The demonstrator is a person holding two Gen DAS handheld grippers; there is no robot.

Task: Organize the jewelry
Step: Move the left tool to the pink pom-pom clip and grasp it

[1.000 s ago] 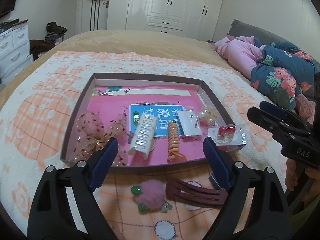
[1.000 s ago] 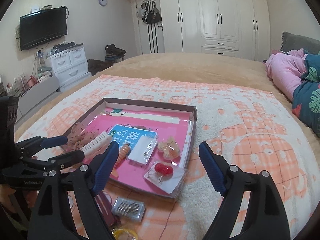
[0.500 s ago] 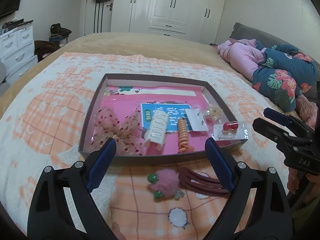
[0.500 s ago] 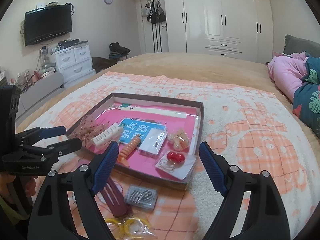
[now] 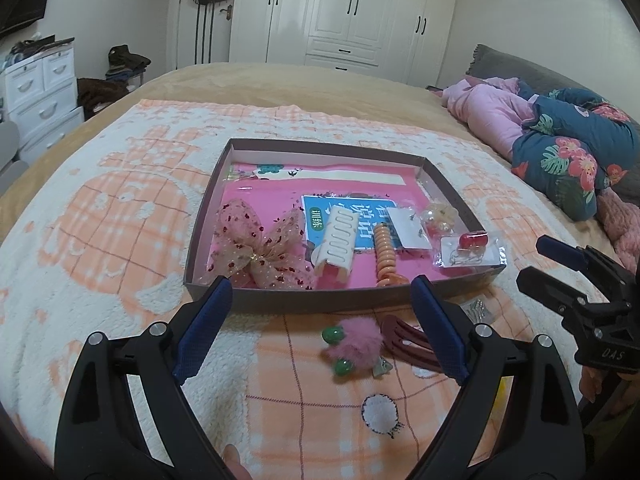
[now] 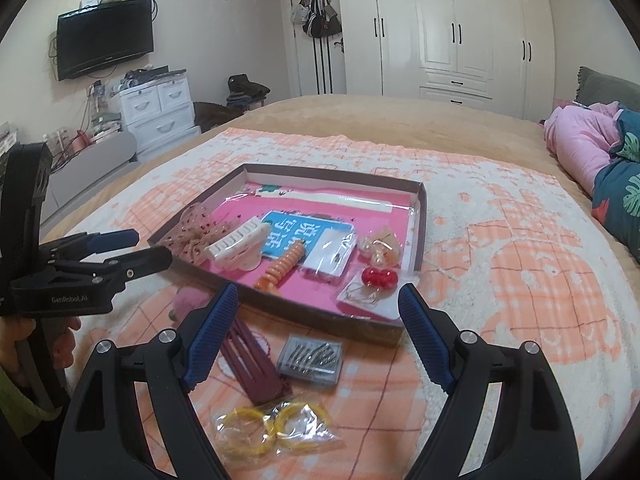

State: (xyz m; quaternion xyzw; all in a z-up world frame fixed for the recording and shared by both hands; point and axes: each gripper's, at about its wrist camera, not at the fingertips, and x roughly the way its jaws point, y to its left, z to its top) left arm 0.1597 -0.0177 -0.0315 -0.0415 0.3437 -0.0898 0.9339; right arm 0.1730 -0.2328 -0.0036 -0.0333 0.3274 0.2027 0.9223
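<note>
A shallow brown box [image 5: 328, 302] [image 6: 420, 216] with a pink floor lies on the bed. In it are a sheer bow [image 5: 256, 250], a white claw clip [image 5: 338, 240] [image 6: 238, 242], an orange spiral tie [image 5: 385, 252] [image 6: 282, 268], and bagged red earrings [image 5: 472, 246] [image 6: 378, 280] on the near right corner. In front of the box lie a pink pom-pom tie [image 5: 356, 344], a maroon clip [image 5: 408, 340] [image 6: 254, 364], a bag of hairpins [image 6: 312, 358] and bagged yellow bands [image 6: 272, 424]. My left gripper [image 5: 320, 324] and right gripper [image 6: 314, 334] both hover open and empty before the box.
The orange-and-white blanket [image 5: 112, 216] covers the bed. Pink and floral bedding [image 5: 560, 148] is piled at the right. White wardrobes [image 6: 452, 28] stand at the back, with a drawer unit [image 6: 160, 112] and a wall television [image 6: 104, 38] at the left. A hand [image 6: 24, 344] holds the left gripper's handle.
Both grippers have drawn back from the box, so it looks smaller and farther. The hairpin bag, the maroon clip and the yellow bands have come into fuller view in front.
</note>
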